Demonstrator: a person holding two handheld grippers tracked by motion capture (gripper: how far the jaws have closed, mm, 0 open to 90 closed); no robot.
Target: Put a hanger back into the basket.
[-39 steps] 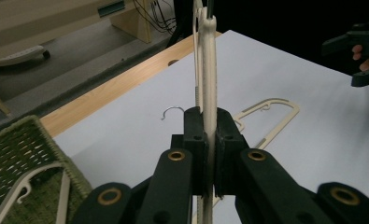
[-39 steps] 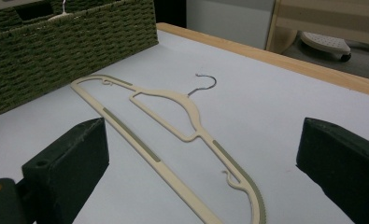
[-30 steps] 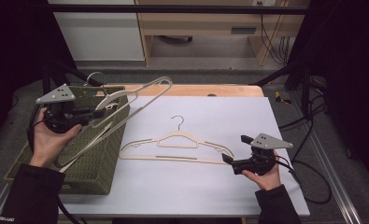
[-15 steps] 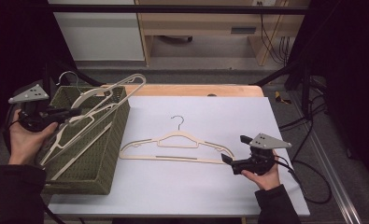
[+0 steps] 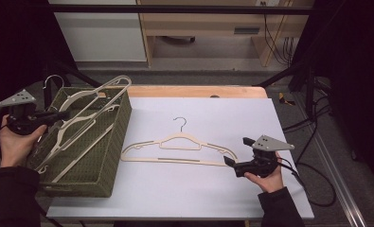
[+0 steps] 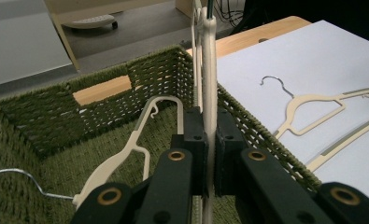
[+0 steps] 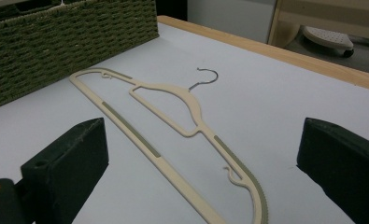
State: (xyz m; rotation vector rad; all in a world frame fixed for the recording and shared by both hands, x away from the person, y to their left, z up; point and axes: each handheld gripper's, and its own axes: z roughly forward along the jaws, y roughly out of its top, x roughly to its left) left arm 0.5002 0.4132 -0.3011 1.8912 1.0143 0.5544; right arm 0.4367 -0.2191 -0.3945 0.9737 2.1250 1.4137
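My left gripper (image 5: 57,115) is shut on a cream plastic hanger (image 5: 101,91), which it holds tilted over the green woven basket (image 5: 120,124) at the table's left. In the left gripper view the jaws (image 6: 209,128) pinch the hanger's thin bar (image 6: 206,70) edge-on above the basket's inside. Another cream hanger (image 6: 134,142) lies in the basket. A third cream hanger (image 5: 180,147) with a metal hook lies flat on the white tabletop. My right gripper (image 5: 229,163) rests open on the table, just right of that hanger's end, with the hanger (image 7: 173,116) stretching away ahead between its wide jaws.
The basket (image 7: 56,42) stands along the left edge of the white table (image 5: 213,198). A strip of bare wood (image 5: 194,91) runs along the table's far edge. Cables (image 5: 312,184) trail off the right side.
My left gripper has carried its hanger leftward and lower, from above the basket's right edge to over its inside. The right gripper and the hanger on the table have stayed put.
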